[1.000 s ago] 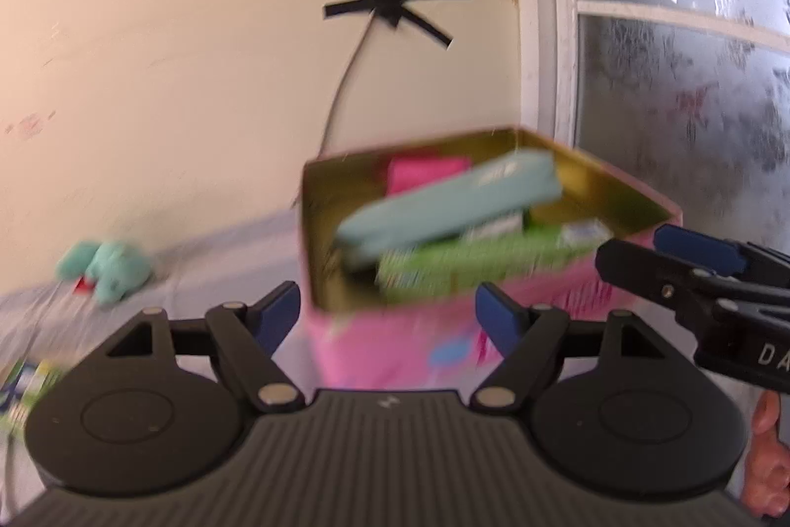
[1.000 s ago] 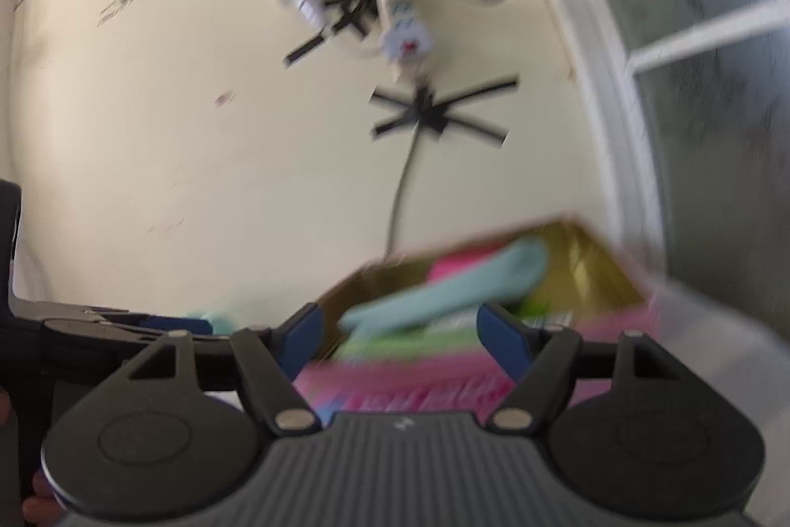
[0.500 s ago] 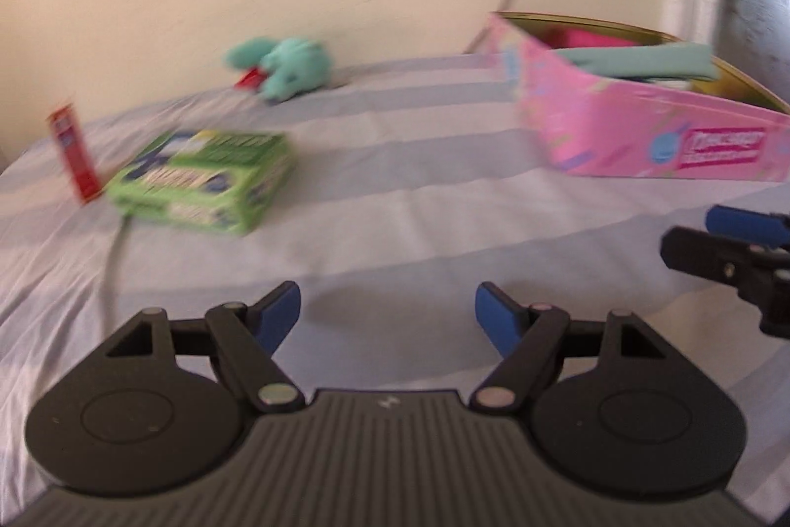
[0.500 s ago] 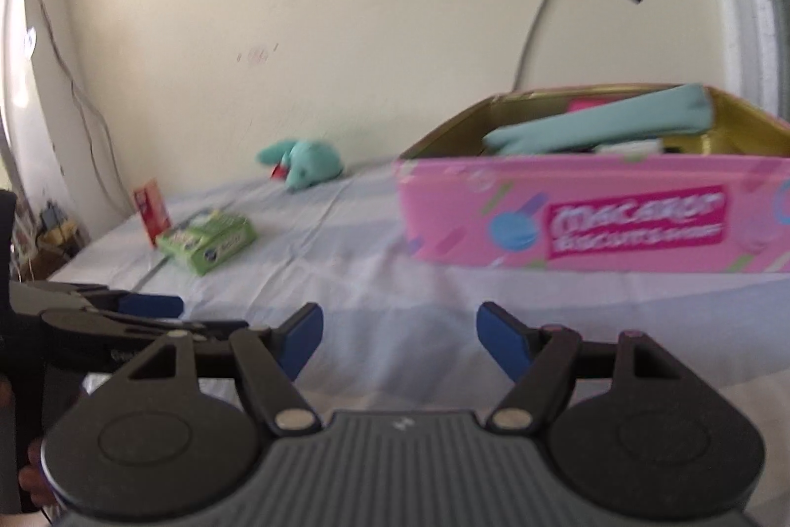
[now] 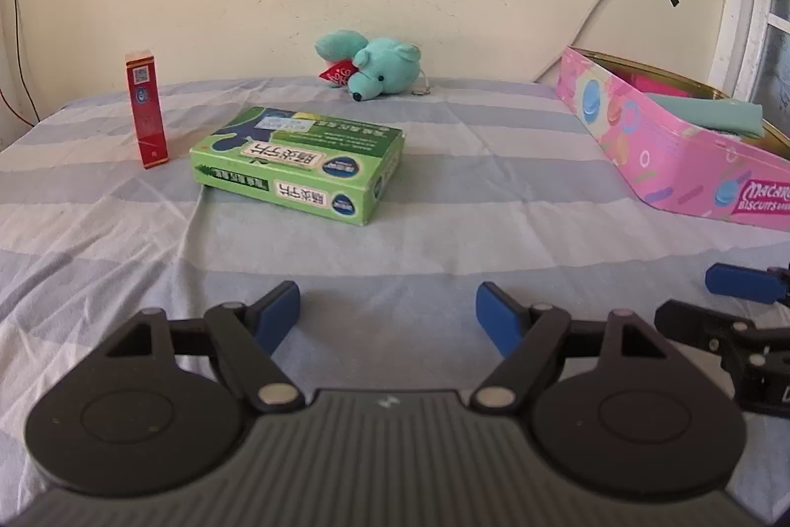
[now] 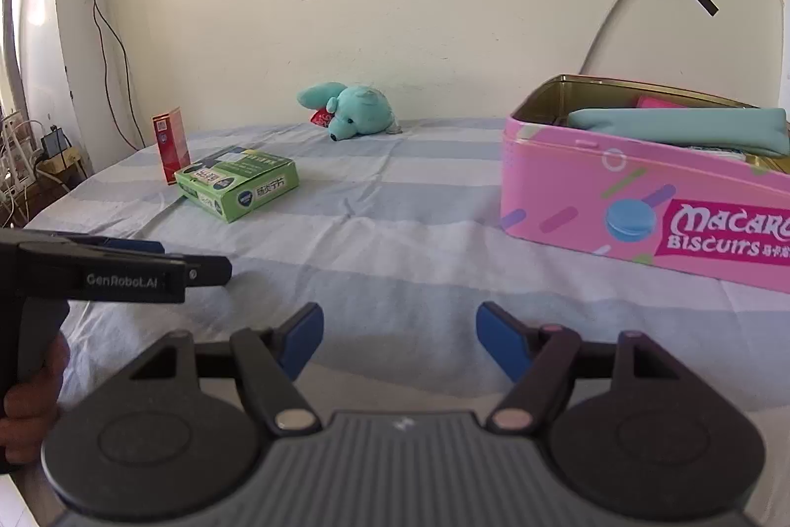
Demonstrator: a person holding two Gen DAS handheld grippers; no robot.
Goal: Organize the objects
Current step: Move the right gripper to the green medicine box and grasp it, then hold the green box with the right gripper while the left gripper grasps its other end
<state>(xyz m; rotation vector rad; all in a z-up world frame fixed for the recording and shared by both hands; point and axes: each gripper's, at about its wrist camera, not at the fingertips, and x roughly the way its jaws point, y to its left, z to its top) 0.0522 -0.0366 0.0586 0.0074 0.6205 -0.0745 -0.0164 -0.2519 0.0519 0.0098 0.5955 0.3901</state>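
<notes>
Since the earlier frames both tongs have been swung away from the pink biscuit tin (image 6: 642, 191) and lowered, so that the striped bedsheet (image 5: 444, 230) and the loose items are now faced. The left gripper (image 5: 387, 312) is held with its jaws apart and nothing between them; the right gripper (image 6: 397, 332) is likewise spread and empty, just beside the left one. Three things are left outside the tin: a green medicine box (image 5: 301, 164) lying flat ahead of the left tongs, a slim red carton (image 5: 146, 109) standing upright further off and to the left of it, and a teal plush toy (image 5: 375, 67) by the wall beyond both. The tin is found ahead and to the right of the right tongs, its lid off, with a teal pouch (image 6: 681, 129) and a pink item already inside. The step in hand is judged to be the reach for the next item, probably the green box as the nearest; a forward approach is called for, with the jaws set across its narrower width before being closed. "Macaron Biscuits" can be read on the tin, partly cut off, and "GenRobot.AI" on the left gripper's side; Chinese characters are printed on the green box, but the red carton's small print cannot be read.
</notes>
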